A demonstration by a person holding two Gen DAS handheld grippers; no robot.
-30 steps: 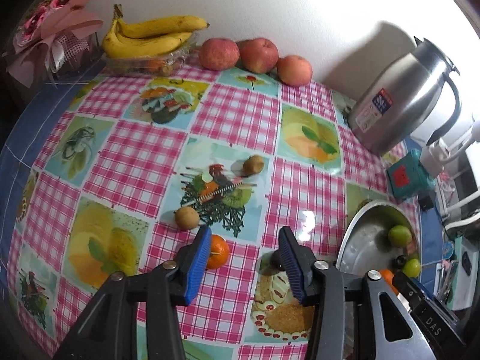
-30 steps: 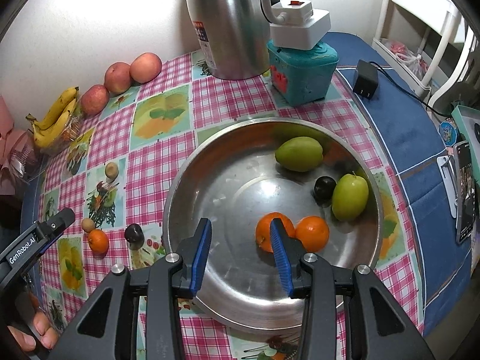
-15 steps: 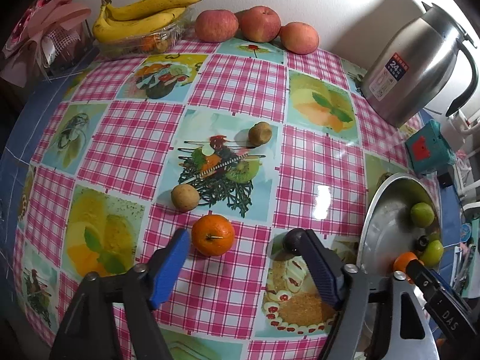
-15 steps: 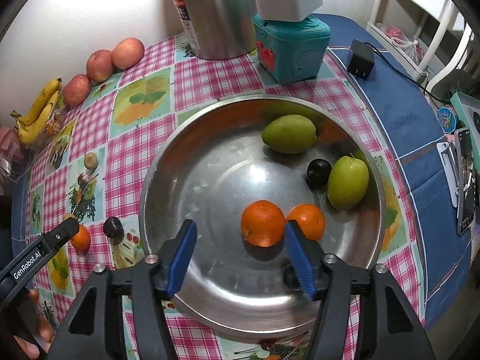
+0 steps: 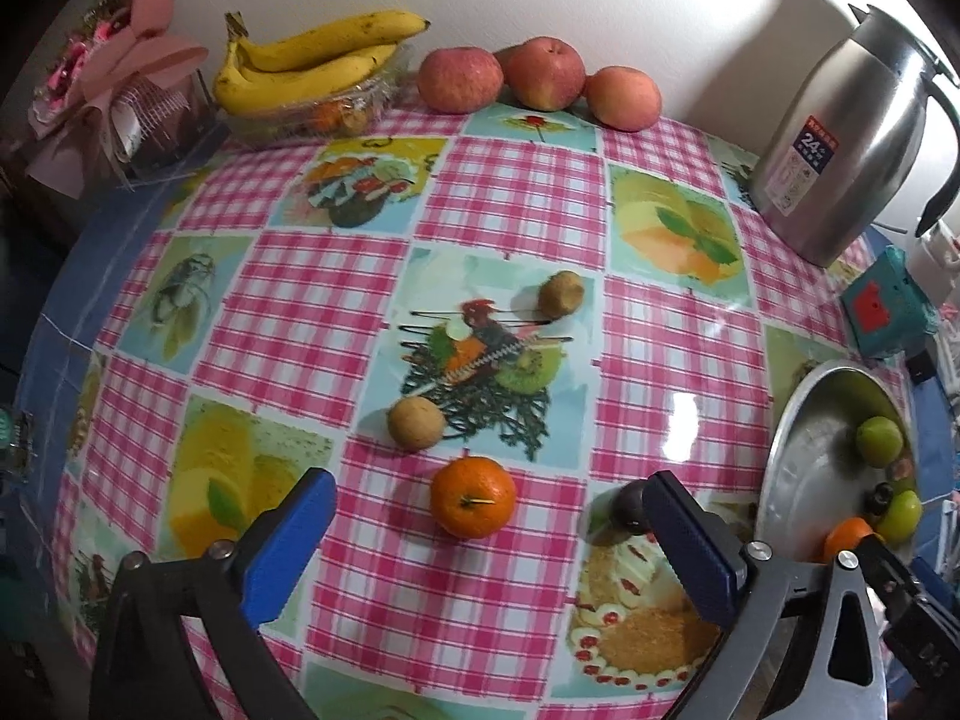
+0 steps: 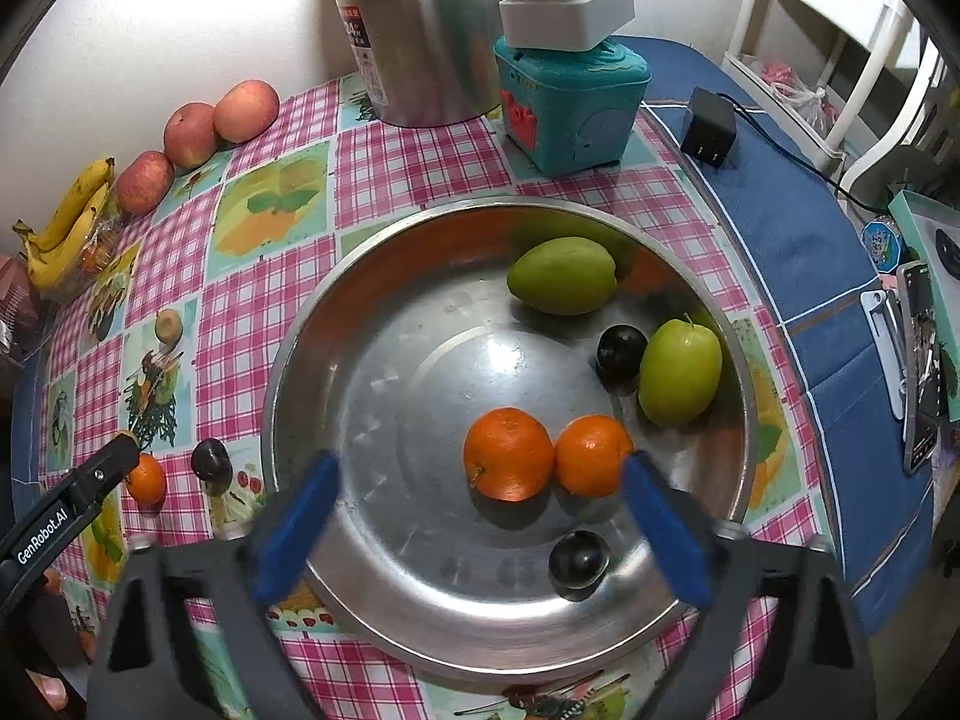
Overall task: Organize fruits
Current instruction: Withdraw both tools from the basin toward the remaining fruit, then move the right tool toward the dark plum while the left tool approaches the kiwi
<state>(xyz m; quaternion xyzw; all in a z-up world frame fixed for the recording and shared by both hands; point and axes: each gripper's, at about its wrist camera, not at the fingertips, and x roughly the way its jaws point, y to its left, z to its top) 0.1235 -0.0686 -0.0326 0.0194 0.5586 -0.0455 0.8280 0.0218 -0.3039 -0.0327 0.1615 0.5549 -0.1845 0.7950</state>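
In the left wrist view my left gripper (image 5: 487, 483) hangs over the checked tablecloth, its jaws opening. An orange (image 5: 473, 497) lies on the cloth between the blue pads, untouched. A dark plum (image 5: 627, 507) sits half hidden behind the right finger, and two small brown fruits (image 5: 416, 423) (image 5: 560, 294) lie farther off. In the right wrist view my right gripper (image 6: 480, 468) hovers over the steel bowl (image 6: 288, 372), jaws opening and holding nothing. The bowl holds two oranges (image 6: 508, 453) (image 6: 591, 462), two green fruits (image 6: 561, 275) (image 6: 679, 372) and two dark plums (image 6: 621, 350) (image 6: 579, 558).
Bananas (image 5: 312, 63) in a clear tray and three apples (image 5: 459, 79) line the wall. A steel kettle (image 5: 840, 144) and a teal box (image 6: 570, 108) stand behind the bowl. A charger (image 6: 708, 135) and a phone (image 6: 921, 372) lie on the blue cloth at right.
Both grippers' jaws have spread wide from nearly closed. A dark plum that was not in view a second ago now lies in the bowl near the right gripper's right finger.
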